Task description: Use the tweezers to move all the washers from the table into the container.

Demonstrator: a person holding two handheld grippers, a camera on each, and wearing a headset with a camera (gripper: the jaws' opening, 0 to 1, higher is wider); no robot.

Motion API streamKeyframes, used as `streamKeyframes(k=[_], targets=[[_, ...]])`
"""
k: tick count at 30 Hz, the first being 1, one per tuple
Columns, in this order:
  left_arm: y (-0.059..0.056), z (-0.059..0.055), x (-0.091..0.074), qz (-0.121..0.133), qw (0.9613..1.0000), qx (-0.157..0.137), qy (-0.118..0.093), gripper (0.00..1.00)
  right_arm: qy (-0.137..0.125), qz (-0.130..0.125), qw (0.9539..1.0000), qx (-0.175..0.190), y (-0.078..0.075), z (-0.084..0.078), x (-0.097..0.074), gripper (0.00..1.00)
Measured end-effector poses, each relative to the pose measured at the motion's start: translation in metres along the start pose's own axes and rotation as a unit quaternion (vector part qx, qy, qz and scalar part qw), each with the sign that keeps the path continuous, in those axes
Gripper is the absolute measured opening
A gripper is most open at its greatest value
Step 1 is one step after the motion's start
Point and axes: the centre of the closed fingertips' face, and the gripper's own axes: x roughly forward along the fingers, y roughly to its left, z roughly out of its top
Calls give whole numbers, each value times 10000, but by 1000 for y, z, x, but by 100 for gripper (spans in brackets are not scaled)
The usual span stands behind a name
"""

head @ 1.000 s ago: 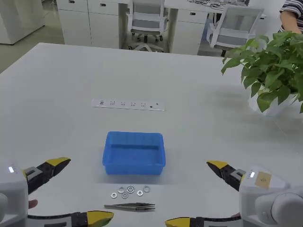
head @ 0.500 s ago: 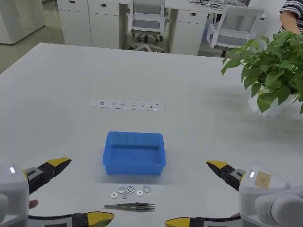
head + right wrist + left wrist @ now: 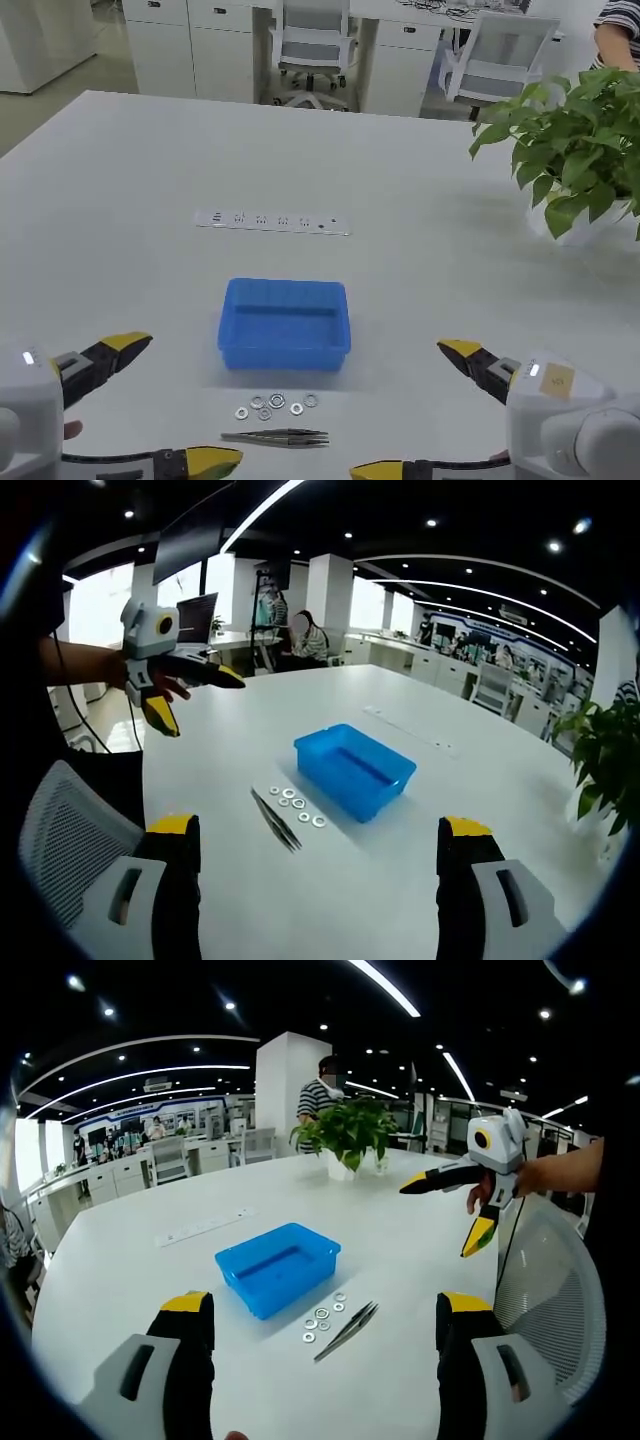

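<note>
On the left, the left gripper (image 3: 183,400) is held low over the white table (image 3: 130,190). Its two jaws with yellow tips stand wide apart and nothing is between them. Just to the right of this gripper, in the space between both grippers, the tweezers (image 3: 277,437) lie flat on the table and no jaw touches them. A small group of washers (image 3: 275,404) lies just behind the tweezers, on their far side as seen from the grippers, close to them but apart. Further forward from the grippers, near the washers but not touching them, stands the blue container (image 3: 283,356), open at the top. Well beyond it, a white power strip (image 3: 272,222) lies across the table. To the right of the tweezers, the right gripper (image 3: 408,408) is held at the same height as the left one. Its jaws are also spread wide and hold nothing. Far ahead of this gripper and to its right, a green plant (image 3: 570,150) stands at the table edge.
</note>
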Motion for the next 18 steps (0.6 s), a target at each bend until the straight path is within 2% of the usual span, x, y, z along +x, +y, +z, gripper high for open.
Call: streamKeyframes(k=[18], targets=[[1,1,-2,20,10000,-14,0,98,33,61,10000,-53,0,-1,2,100]])
